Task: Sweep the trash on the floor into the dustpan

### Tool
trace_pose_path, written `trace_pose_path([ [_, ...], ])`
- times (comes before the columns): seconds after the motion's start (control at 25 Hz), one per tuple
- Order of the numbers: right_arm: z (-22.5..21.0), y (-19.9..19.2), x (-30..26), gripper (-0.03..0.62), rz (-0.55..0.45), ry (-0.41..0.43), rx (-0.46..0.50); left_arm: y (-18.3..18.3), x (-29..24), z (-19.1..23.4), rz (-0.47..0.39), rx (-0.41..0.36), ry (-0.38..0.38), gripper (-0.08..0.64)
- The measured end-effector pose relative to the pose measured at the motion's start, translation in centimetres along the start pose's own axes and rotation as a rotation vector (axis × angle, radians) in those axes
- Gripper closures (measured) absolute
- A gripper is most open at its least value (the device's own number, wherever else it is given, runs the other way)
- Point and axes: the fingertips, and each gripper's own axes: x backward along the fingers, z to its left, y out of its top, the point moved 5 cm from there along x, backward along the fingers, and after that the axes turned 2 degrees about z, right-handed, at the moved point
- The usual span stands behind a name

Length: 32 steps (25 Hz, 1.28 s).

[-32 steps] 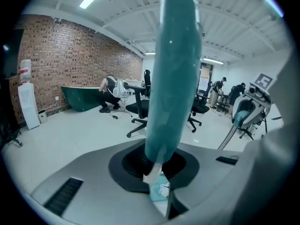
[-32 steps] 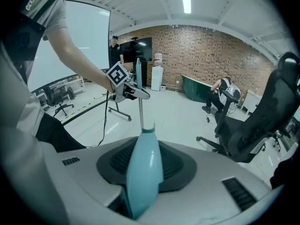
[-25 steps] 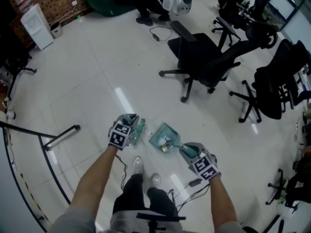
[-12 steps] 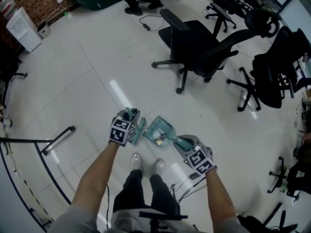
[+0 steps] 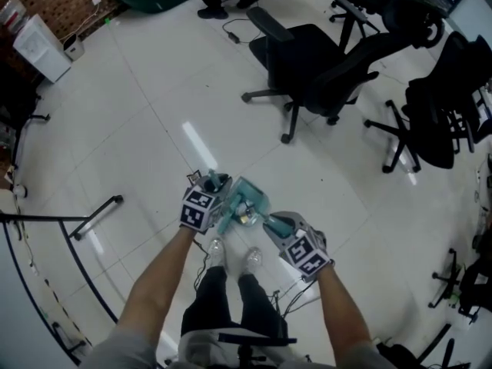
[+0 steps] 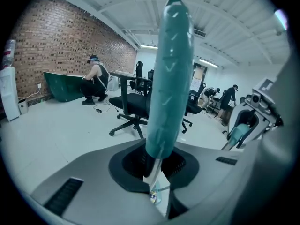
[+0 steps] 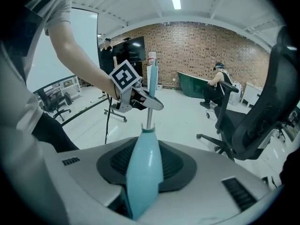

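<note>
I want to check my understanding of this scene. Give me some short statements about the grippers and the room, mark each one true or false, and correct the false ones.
1. The left gripper is shut on a teal brush handle. True.
2. The right gripper holds nothing. False: it is shut on the teal dustpan handle.
3. In the head view, the dustpan lies between the two grippers. True.
4. The nearest office chair is white. False: it is black.
5. A person crouches beside a green object near the brick wall. True.
</note>
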Motion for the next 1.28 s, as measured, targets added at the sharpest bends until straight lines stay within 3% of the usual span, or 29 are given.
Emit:
trace_pose_path([
  [0.28, -1.8, -0.4, 1.2, 0.479, 0.001, 0.010, 0.029, 1.3, 3.1, 1.8, 0.016, -0.036, 0.088, 0.523],
  [0.48, -1.6, 0.2, 0.9, 0.478, 0.025, 0.014, 0.050, 2.9, 6.8, 6.0, -0.034, -0.034, 0.163, 0.525],
  [0.64, -1.3, 1.0, 0.1, 0.478, 0.029, 0.015, 0.061, 3.7, 5.7, 8.3, -0.040, -0.063, 0.180, 0.525],
  [0.76, -1.2, 1.3, -0.6, 0.477, 0.031, 0.014, 0.057, 2.5, 2.7, 8.7, 0.017, -0.103, 0.166, 0.523],
  [0.88, -1.4, 1.3, -0.9, 0.479, 0.025, 0.006, 0.034, 2.5, -0.5, 7.7, 0.015, -0.119, 0.127, 0.520],
  [1.12, -1.4, 0.4, -0.3, 0.477, 0.030, 0.009, 0.002, 2.2, -4.6, 3.7, 0.012, -0.029, 0.019, 0.522],
  [1.28, -1.4, 0.3, -0.2, 0.479, 0.020, 0.005, -0.010, 2.7, -6.1, 0.5, -0.002, -0.065, -0.036, 0.520],
])
